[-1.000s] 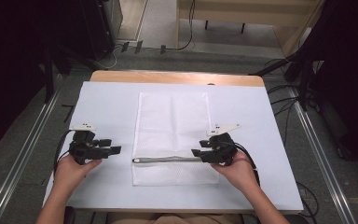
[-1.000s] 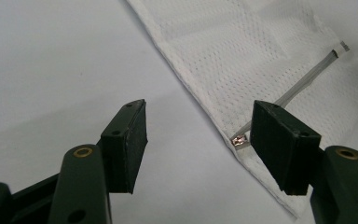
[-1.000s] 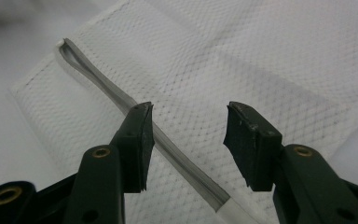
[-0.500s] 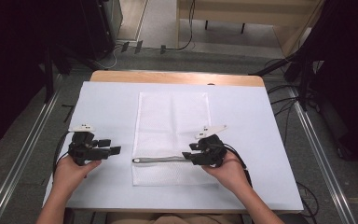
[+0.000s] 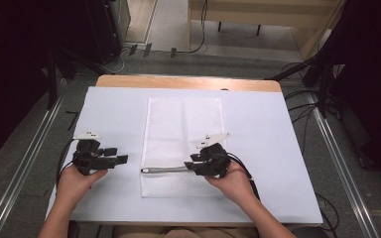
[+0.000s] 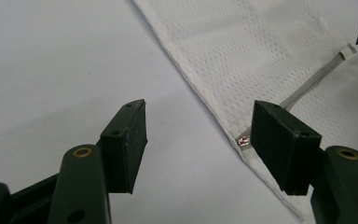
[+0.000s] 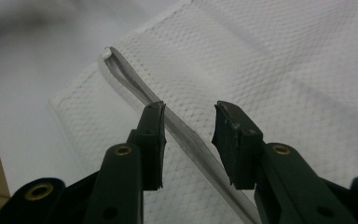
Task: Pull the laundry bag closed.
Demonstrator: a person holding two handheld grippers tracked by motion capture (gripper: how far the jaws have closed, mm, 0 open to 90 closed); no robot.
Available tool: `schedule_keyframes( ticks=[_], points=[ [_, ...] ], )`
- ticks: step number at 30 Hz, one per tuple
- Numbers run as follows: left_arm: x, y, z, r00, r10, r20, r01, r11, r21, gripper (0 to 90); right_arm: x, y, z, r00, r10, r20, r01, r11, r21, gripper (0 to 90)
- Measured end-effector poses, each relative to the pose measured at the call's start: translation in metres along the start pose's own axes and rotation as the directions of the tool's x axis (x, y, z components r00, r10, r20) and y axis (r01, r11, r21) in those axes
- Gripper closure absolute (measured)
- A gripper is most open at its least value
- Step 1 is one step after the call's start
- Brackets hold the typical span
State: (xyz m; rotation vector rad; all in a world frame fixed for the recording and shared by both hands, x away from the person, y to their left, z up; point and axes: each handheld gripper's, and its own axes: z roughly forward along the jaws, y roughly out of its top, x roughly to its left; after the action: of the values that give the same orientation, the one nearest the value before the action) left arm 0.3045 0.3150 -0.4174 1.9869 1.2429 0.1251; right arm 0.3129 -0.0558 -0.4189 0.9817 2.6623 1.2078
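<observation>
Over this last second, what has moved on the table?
The right claw slid leftward along the zipper of the white mesh bag, toward its pull end, and its jaws have just been closing, the zipper strip between them but not yet pinched. The left claw, open beside the bag, and the bag itself stayed put.

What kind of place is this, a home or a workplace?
Probably a lab or recording studio, not a home: a table under a plain white cover, metal rails along the floor, and loose cables beyond it.
</observation>
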Motion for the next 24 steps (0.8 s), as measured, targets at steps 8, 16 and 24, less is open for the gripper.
schedule_keyframes(
  ticks=[8,16,24],
  points=[
    [0.001,0.002,0.001,1.0000,-0.002,0.002,0.002,1.0000,0.001,36.9,0.011,0.006,0.010,0.9998,-0.013,-0.018,0.012,1.000,-0.001,67.8],
    [0.003,0.005,0.001,1.0000,-0.002,0.003,0.002,1.0000,0.009,37.4,0.022,0.010,0.019,0.9991,-0.026,-0.034,0.027,1.000,0.008,68.9],
    [0.004,0.007,0.003,1.0000,-0.004,0.008,0.004,1.0000,0.003,37.5,0.030,0.013,0.030,0.9981,-0.033,-0.052,0.034,0.999,0.016,70.3]
  ],
)
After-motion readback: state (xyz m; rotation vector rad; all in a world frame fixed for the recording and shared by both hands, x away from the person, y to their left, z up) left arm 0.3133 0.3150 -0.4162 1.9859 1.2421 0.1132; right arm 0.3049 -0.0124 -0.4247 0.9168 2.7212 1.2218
